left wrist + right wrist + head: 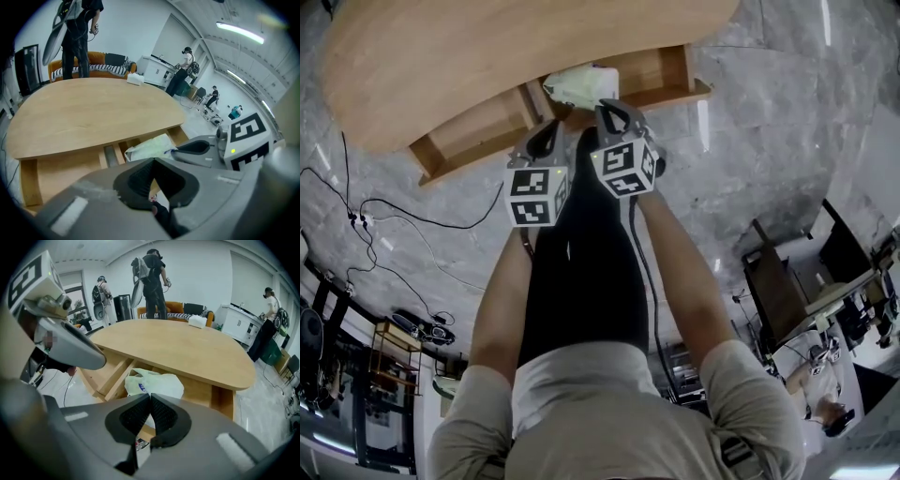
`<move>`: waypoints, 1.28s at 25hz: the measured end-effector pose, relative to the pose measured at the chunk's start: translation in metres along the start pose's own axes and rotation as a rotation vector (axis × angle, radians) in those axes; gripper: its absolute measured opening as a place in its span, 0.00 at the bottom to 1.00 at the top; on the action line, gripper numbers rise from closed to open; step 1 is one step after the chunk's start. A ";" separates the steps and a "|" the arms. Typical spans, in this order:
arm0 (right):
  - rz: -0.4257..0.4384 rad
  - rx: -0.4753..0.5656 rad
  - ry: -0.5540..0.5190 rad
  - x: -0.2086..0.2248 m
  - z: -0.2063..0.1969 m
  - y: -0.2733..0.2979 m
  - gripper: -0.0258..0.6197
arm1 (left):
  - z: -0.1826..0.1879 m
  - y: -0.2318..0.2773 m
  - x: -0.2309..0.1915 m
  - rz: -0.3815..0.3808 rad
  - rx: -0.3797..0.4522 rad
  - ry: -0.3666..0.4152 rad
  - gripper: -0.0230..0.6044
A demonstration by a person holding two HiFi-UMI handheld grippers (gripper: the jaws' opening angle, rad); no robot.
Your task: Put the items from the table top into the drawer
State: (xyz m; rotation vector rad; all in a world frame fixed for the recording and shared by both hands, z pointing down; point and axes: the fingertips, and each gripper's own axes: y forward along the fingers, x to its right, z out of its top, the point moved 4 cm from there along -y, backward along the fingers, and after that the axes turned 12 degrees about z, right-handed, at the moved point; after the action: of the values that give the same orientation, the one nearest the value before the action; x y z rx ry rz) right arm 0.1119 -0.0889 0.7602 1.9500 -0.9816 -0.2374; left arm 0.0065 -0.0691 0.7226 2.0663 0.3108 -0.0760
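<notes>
a white plastic bag (581, 84) with blue print is seen lying in the open drawer (670, 75) under the round wooden table (487, 52), in the compartment just right of a wooden divider (531, 105) in the head view. the right gripper (614, 108) is held at the bag's near edge, its jaws pressed together with nothing between them; whether the bag is touched cannot be told. the left gripper (549, 129) is held just beside it, over the drawer's front, jaws likewise closed and empty. beyond the table, an orange sofa (173, 310) and several standing people are seen. cables (394, 216) are strewn on the grey floor.
</notes>
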 end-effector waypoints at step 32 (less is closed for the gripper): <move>-0.076 0.063 0.189 0.062 0.006 -0.038 0.17 | 0.028 -0.013 0.038 -0.016 0.015 0.014 0.07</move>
State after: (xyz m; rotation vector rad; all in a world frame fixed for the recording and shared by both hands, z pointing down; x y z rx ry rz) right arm 0.1708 -0.1273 0.7394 2.0276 -0.8015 -0.0634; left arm 0.0417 -0.0801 0.6913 2.0804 0.3362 -0.0741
